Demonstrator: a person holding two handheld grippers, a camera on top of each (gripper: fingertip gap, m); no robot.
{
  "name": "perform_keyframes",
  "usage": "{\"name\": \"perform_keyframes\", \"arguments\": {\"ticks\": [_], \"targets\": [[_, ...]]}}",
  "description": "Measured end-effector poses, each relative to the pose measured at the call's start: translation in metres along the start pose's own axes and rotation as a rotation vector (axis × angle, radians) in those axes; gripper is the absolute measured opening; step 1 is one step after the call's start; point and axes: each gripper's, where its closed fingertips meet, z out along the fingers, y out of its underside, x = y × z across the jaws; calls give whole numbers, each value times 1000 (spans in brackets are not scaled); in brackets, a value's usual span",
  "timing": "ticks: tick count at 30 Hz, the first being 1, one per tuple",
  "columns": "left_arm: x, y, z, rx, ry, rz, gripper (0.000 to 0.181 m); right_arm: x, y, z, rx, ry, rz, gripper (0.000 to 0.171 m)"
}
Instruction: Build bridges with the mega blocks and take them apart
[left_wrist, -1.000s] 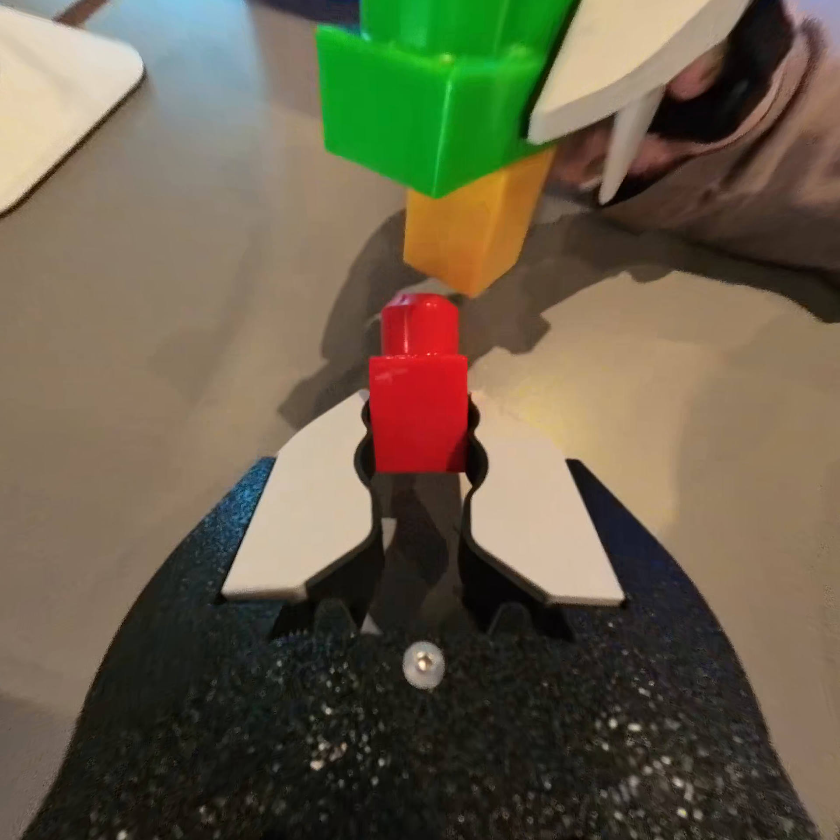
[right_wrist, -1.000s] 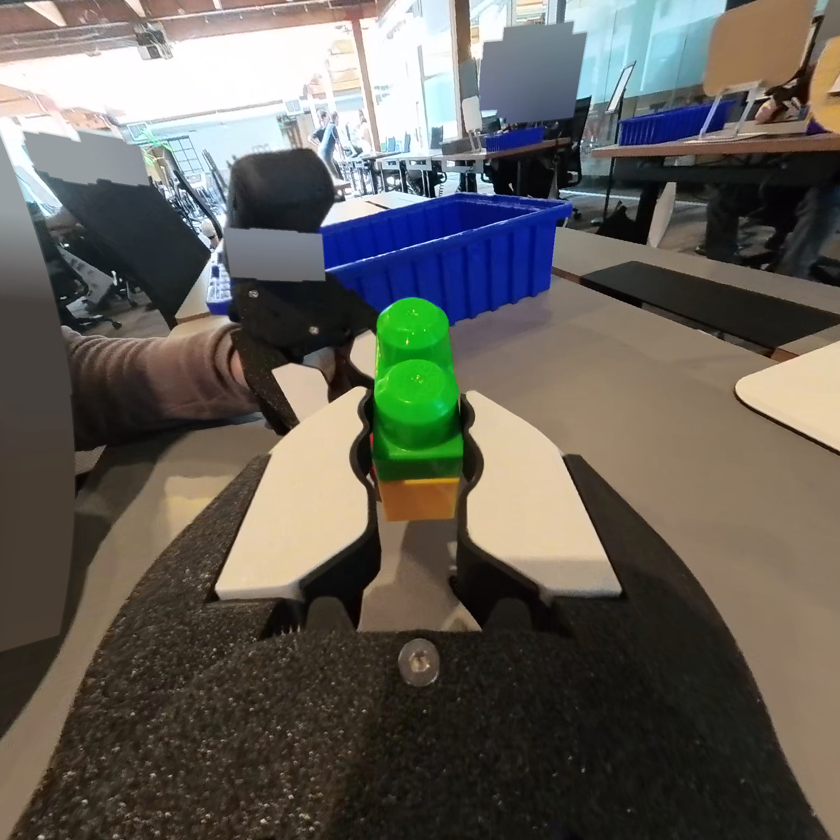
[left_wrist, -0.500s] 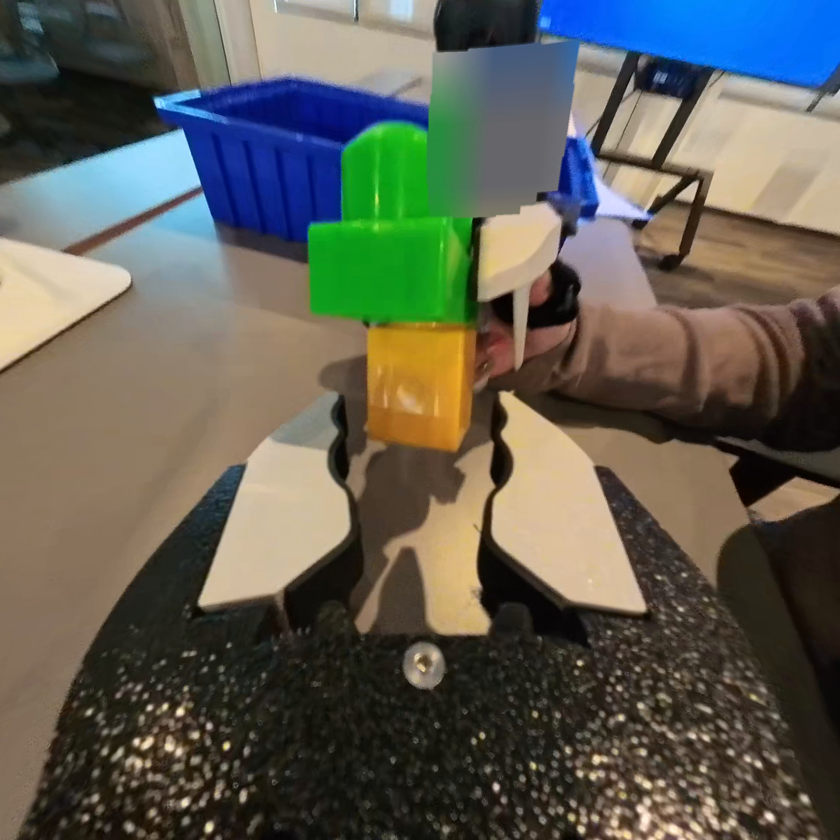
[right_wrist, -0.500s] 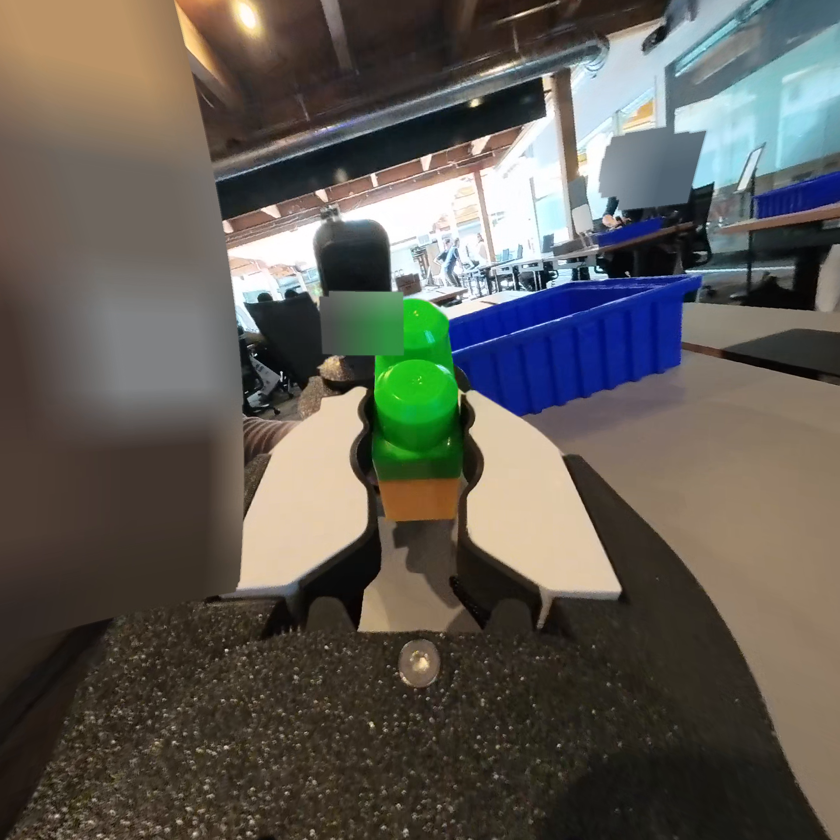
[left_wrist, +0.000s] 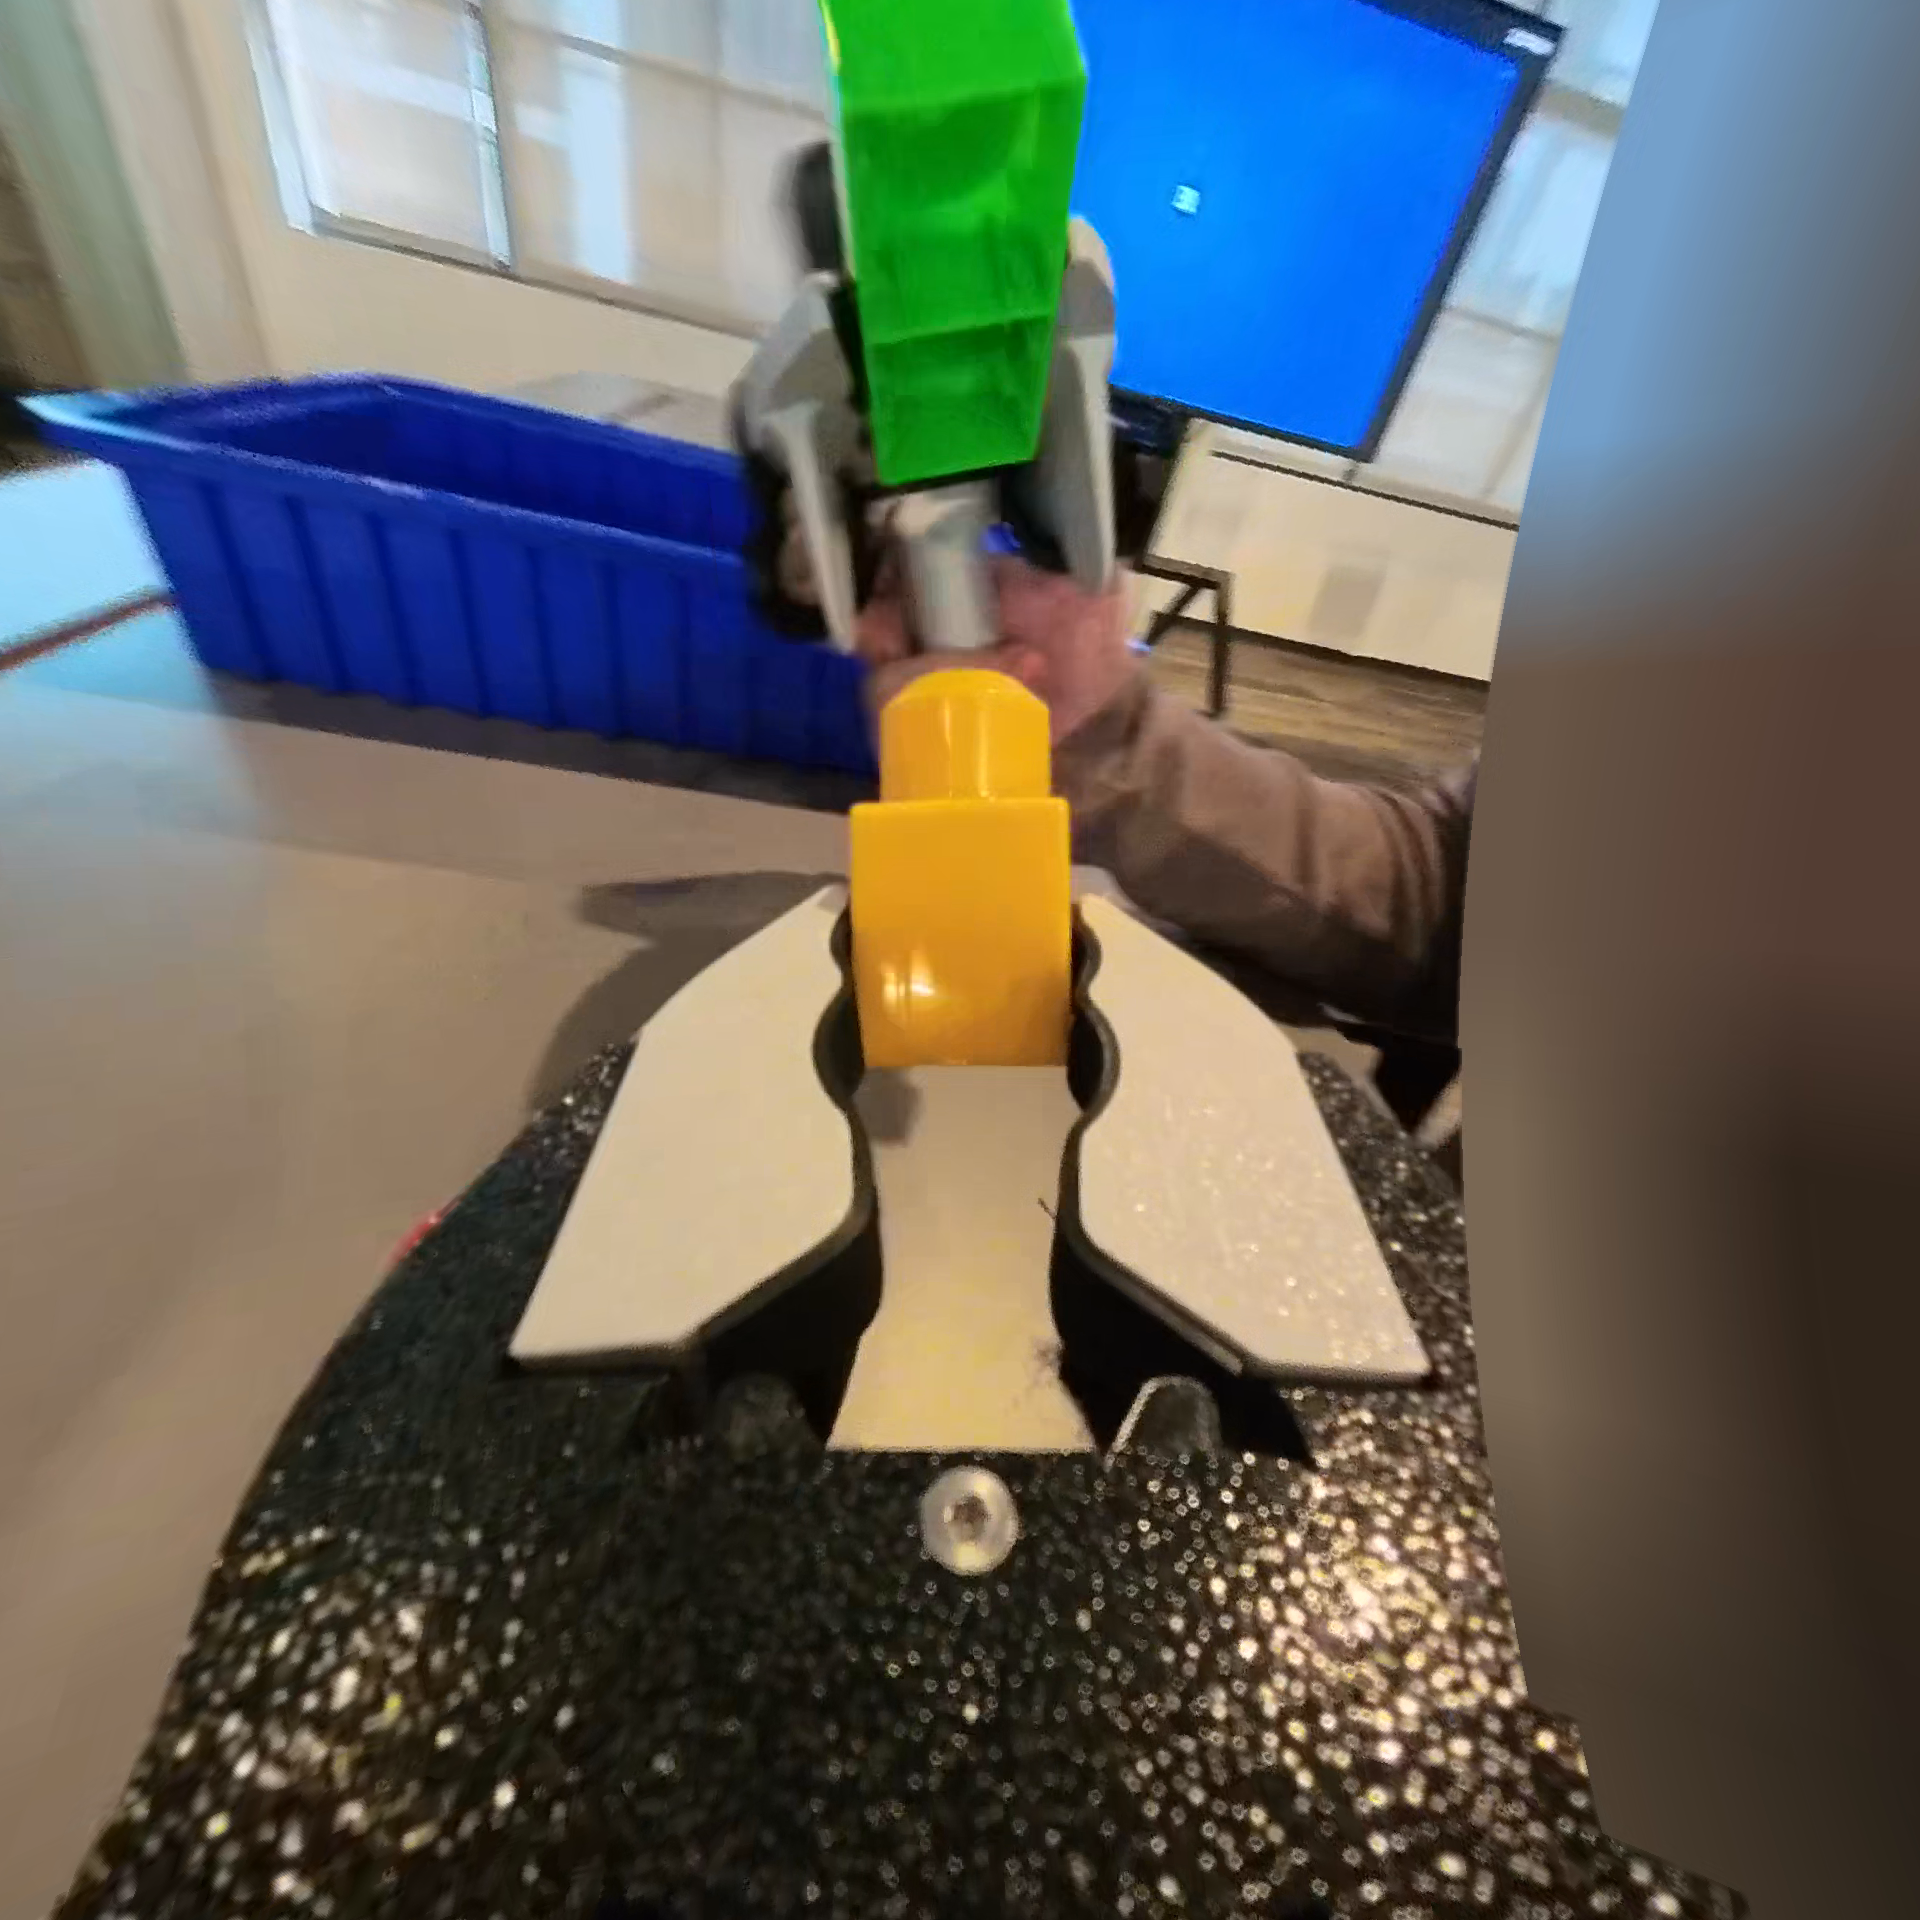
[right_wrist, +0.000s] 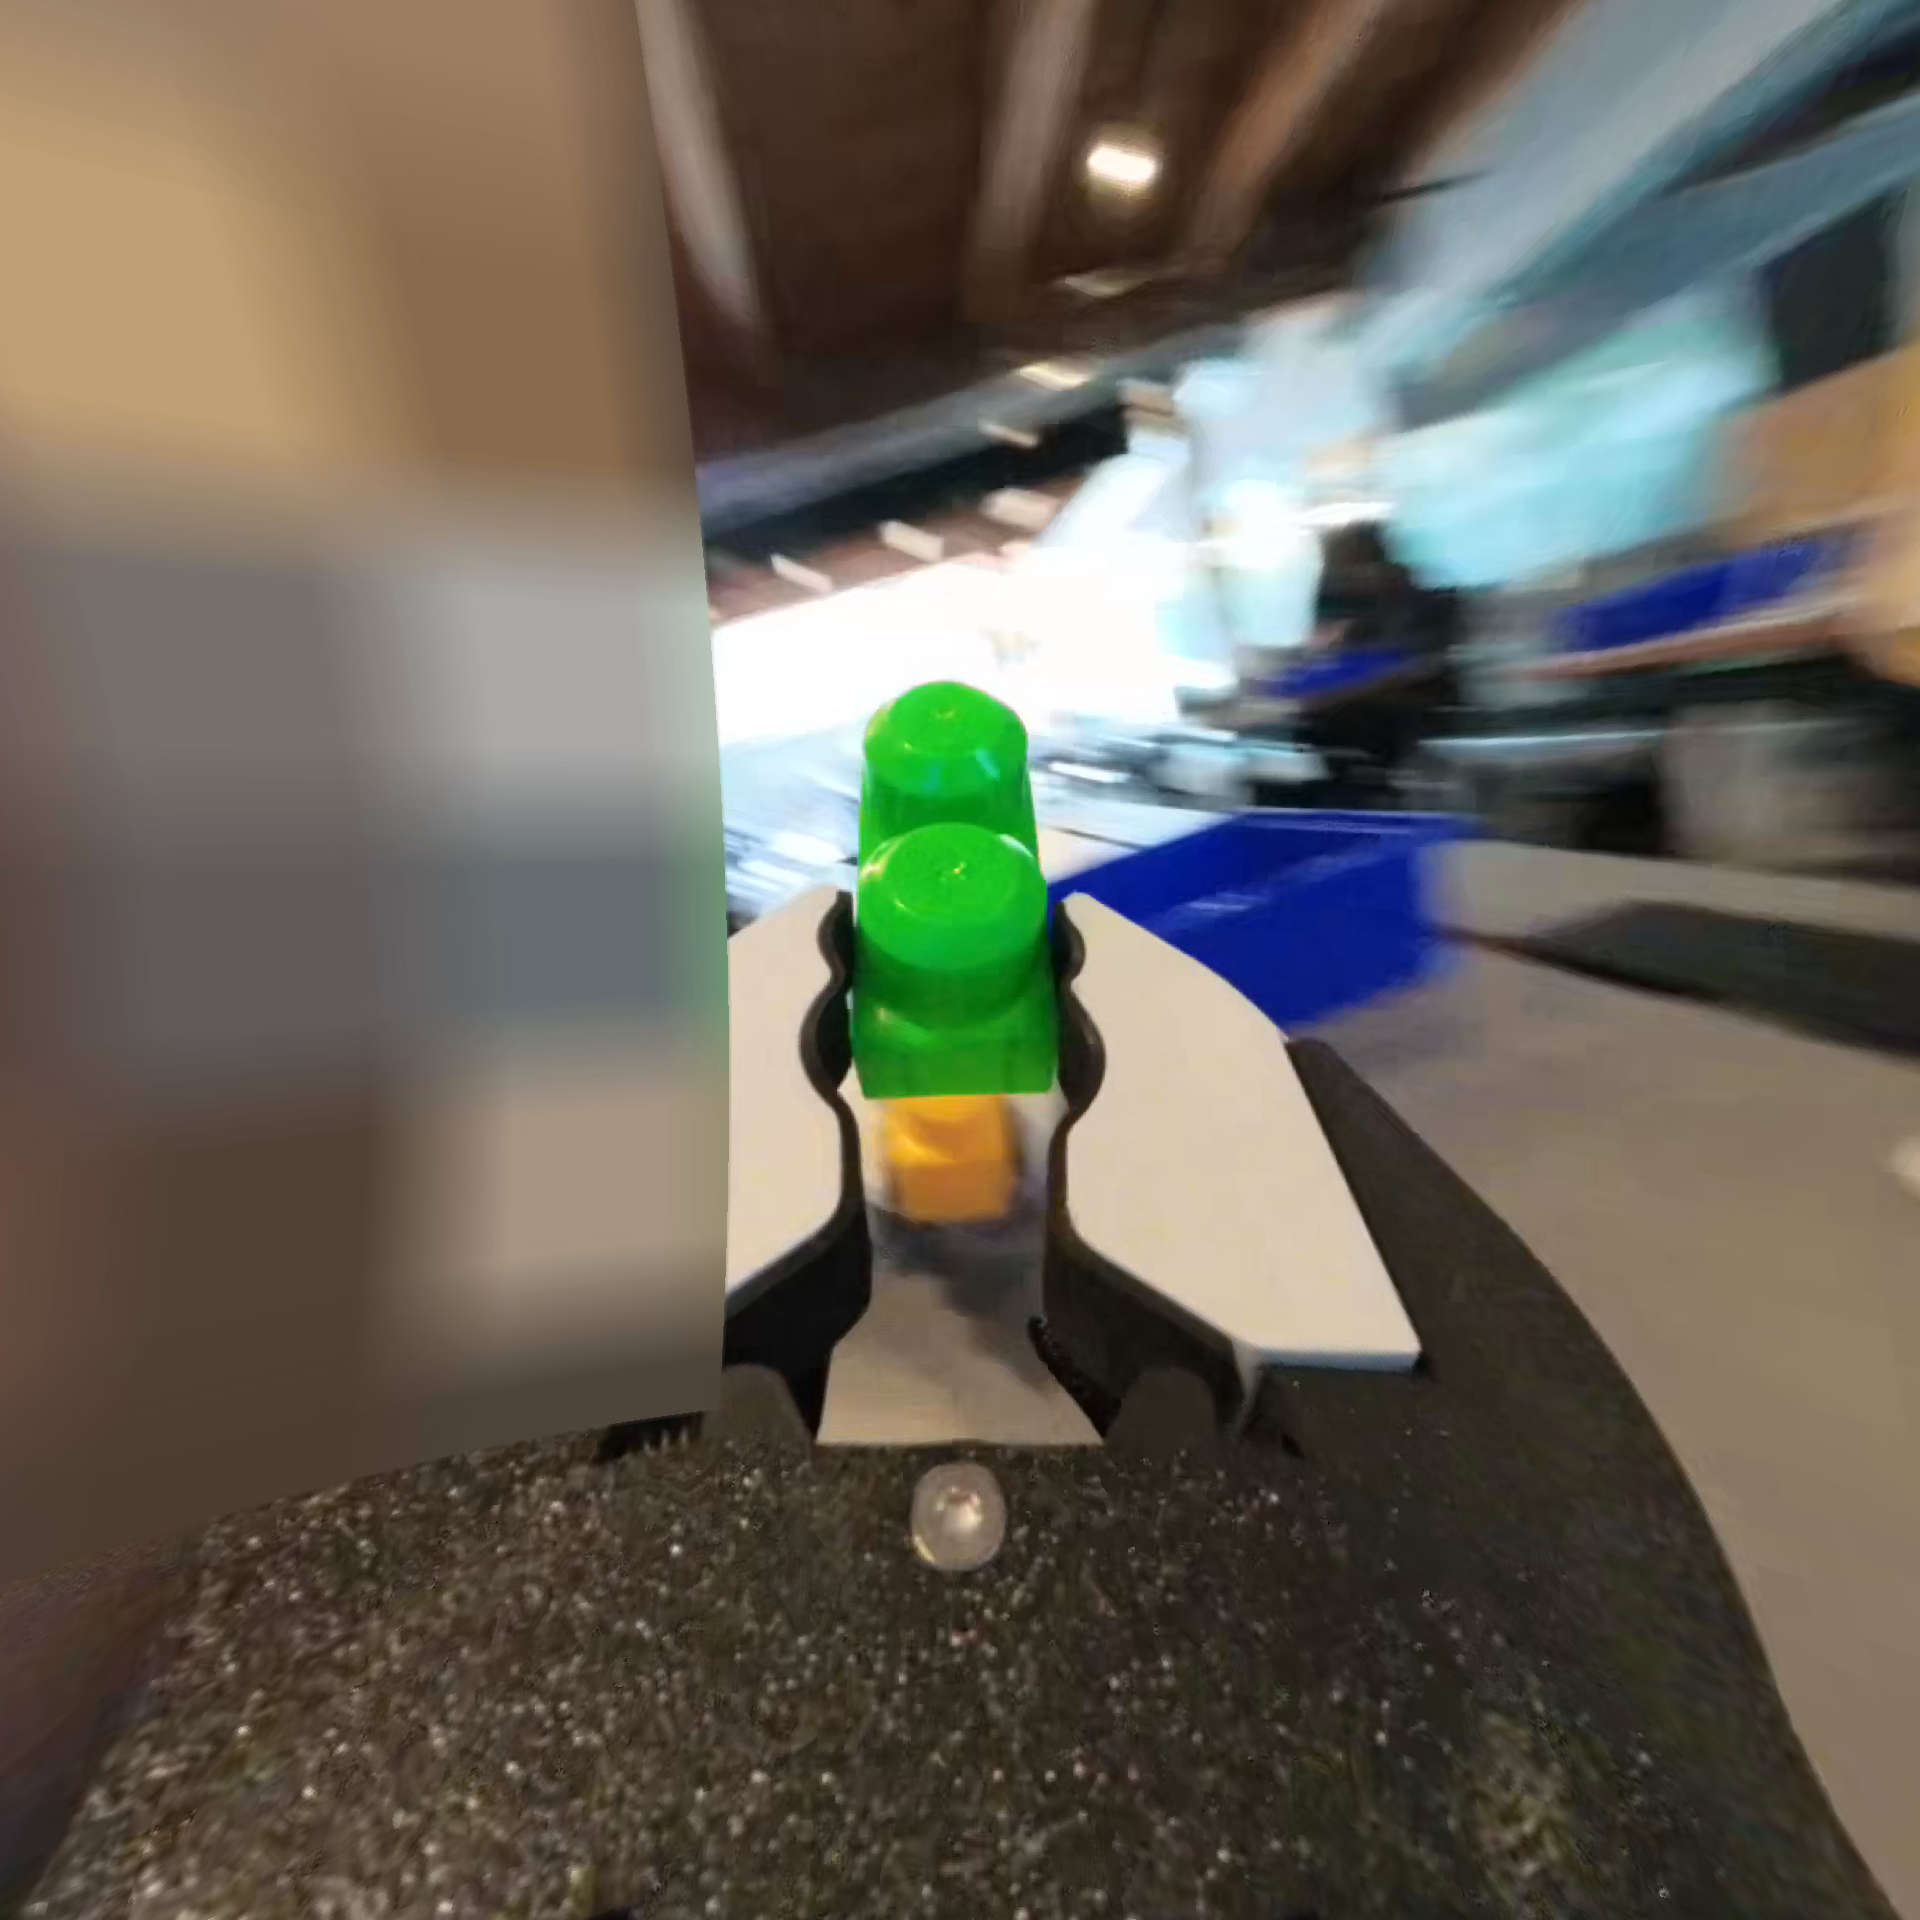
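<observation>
In the left wrist view my left gripper (left_wrist: 961, 914) is shut on a yellow one-stud block (left_wrist: 961, 935), stud up, just above the grey table (left_wrist: 260, 935). Above and beyond it, the green two-stud block (left_wrist: 956, 239) hangs apart from the yellow block, clamped between the right gripper's grey fingers (left_wrist: 1081, 436). In the right wrist view my right gripper (right_wrist: 951, 914) is shut on the green block (right_wrist: 951, 956). The yellow block (right_wrist: 945, 1169) shows blurred below it. A small red patch (left_wrist: 421, 1236) peeks out beside my left gripper's body.
A blue bin (left_wrist: 416, 540) stands on the table behind the blocks, also in the right wrist view (right_wrist: 1278, 914). A person's hand and brown sleeve (left_wrist: 1247, 862) reach in from the right. A blue screen (left_wrist: 1299, 208) stands beyond the table. One gripper's finger ends stand about 11 cm off the other's.
My left gripper let go of the red block, opened, then shut on the yellow block. The yellow block has come off the green block, which my right gripper has lifted away.
</observation>
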Motion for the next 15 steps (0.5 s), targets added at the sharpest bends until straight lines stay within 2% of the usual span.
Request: {"name": "perform_keyframes", "arguments": {"ticks": [1,3,5,7,12,15], "targets": [[-4,-4,0,20,-49,24,36,9,-6,-14,-66,199,-155,35],[-10,-9,2,54,-126,67,36,22,-18,-52,-186,565,-420,36],[-13,-10,6,68,-189,95,36,26,-21,-85,-303,773,-514,36],[-14,-10,14,76,-226,109,36,33,-20,-113,-406,939,-550,36],[-5,-10,53,43,-221,132,36,44,-36,-210,-645,1505,-569,36],[5,-11,70,30,-195,155,36,53,-30,-253,-785,1660,-460,36]]}}
